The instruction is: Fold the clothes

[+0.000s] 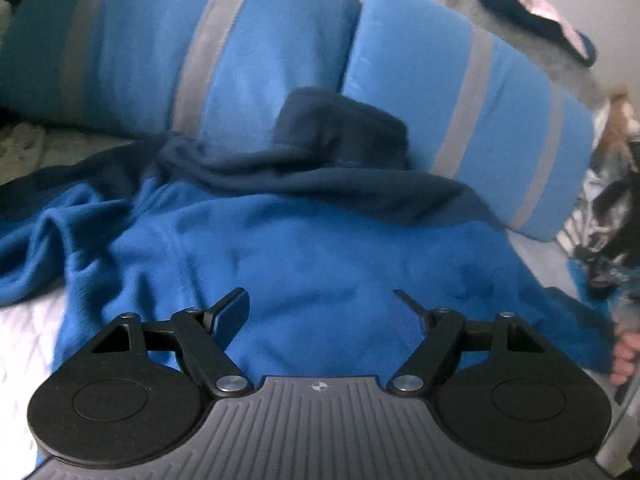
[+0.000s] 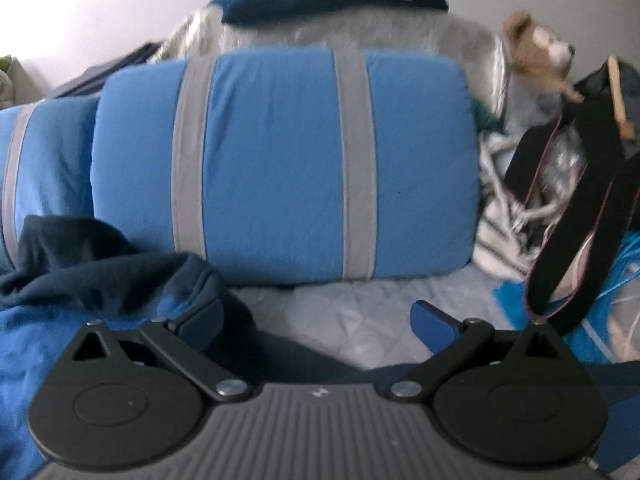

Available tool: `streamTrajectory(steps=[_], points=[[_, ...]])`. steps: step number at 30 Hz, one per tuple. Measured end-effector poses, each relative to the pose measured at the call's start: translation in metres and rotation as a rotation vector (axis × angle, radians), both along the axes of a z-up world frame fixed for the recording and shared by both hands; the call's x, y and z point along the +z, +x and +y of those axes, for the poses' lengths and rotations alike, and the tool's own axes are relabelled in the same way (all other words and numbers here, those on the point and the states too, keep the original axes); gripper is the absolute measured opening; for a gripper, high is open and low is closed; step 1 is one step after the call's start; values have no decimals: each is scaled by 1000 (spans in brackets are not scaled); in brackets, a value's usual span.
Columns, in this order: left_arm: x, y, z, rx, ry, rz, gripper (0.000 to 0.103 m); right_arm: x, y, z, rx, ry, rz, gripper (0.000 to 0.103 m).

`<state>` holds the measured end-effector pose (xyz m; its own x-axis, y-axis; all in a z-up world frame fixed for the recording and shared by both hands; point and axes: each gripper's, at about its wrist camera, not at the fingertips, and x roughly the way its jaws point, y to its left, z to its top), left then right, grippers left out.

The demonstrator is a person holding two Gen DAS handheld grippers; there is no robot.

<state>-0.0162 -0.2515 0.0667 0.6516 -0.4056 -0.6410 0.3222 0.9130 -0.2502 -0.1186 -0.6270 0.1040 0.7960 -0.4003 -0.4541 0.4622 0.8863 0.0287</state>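
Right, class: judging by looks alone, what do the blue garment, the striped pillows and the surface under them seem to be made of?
Blue garment: probably fleece or soft knit, matt and slightly fuzzy, falling in thick rounded folds, with a darker navy part.
Striped pillow: likely smooth woven cotton, matt, fine creases, grey bands.
Bed cover: seemingly quilted fabric, pale grey, with a stitched diamond pattern.
The blur leaves all three uncertain.

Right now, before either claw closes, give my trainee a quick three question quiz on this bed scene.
1. True or false: the left claw is shut on the blue garment.
2. What colour are the stripes on the blue pillow? A grey, B red, C yellow.
3. Fill in: the garment's upper part, near the pillows, is dark ____.

Key: 1 false, its jaws stand open above the cloth. 2 A. 3 navy, seen at the hood.
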Motion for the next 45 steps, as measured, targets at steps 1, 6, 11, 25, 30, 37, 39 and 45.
streamTrajectory(steps=[1, 6, 11, 25, 30, 37, 39, 45], points=[[-1, 3, -2, -14, 10, -2, 76, -3, 3, -3, -4, 15, 6, 103], [-12, 19, -6, -33, 50, 5, 76, -15, 15, -13, -18, 94, 36, 103], [-23, 26, -2, -55, 61, 34, 76, -21, 21, -14, -5, 54, 68, 103], [-23, 18, 7, -63, 49, 44, 76, -17, 18, -13, -12, 92, 67, 103], [-4, -23, 3, -102, -7, -26, 76, 0, -1, 3, 49, 97, -1, 103], [59, -99, 13, -169, -15, -38, 76, 45, -51, 49, 246, 140, -1, 103], [85, -115, 20, -205, -49, -2, 76, 68, -68, 62, 319, 135, 22, 103], [171, -163, 32, -319, -28, -18, 76, 149, -111, 80, 482, 154, 24, 103]])
